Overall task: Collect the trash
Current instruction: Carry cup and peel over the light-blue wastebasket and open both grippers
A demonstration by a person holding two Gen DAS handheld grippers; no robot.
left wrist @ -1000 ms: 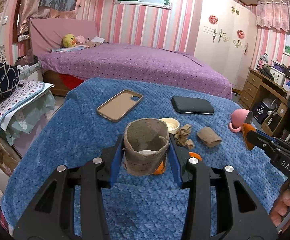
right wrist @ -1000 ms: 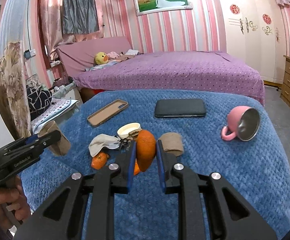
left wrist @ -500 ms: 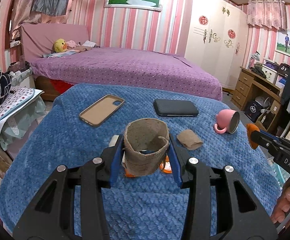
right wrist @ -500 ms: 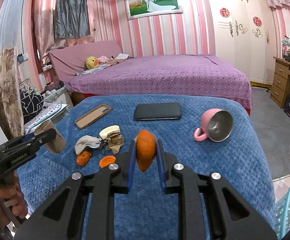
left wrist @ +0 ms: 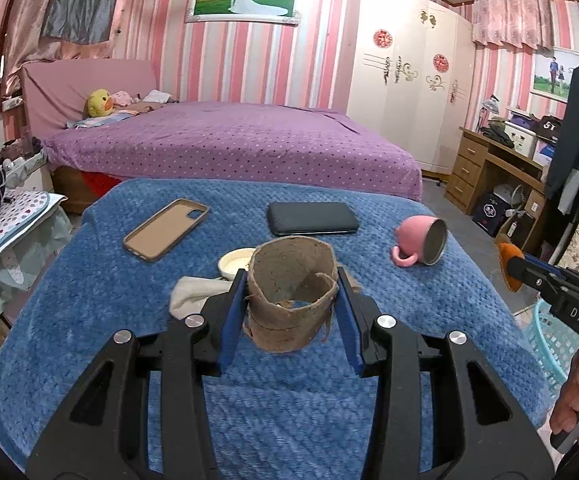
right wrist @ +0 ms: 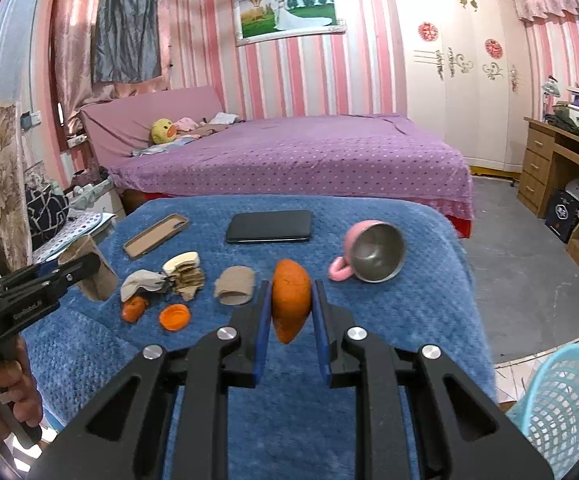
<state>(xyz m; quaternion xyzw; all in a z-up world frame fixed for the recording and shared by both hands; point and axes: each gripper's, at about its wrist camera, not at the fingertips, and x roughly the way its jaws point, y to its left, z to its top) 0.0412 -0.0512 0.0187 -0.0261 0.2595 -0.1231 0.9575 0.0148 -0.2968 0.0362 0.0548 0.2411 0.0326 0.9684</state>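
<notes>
Two views, left wrist first: the left gripper (left wrist: pixel 291 300) pinches a torn brown cardboard tube (left wrist: pixel 291 300) upright between its blue pads, lifted above the blue blanket (left wrist: pixel 89 320). At 3 o'clock the right gripper (left wrist: pixel 509 266) carries an orange peel (left wrist: pixel 503 262), with a light-blue basket (left wrist: pixel 545 336) just below it. In the right wrist view, the right gripper (right wrist: pixel 291 300) clamps the orange peel (right wrist: pixel 290 300) above the blanket (right wrist: pixel 409 320). At 10 o'clock lie a flattened tube (right wrist: pixel 235 285), an orange cap (right wrist: pixel 174 317), a peel scrap (right wrist: pixel 133 308) and crumpled paper (right wrist: pixel 143 282). The basket (right wrist: pixel 569 408) sits at 4 o'clock; a pink mug (right wrist: pixel 369 251) lies tipped at 1 o'clock.
</notes>
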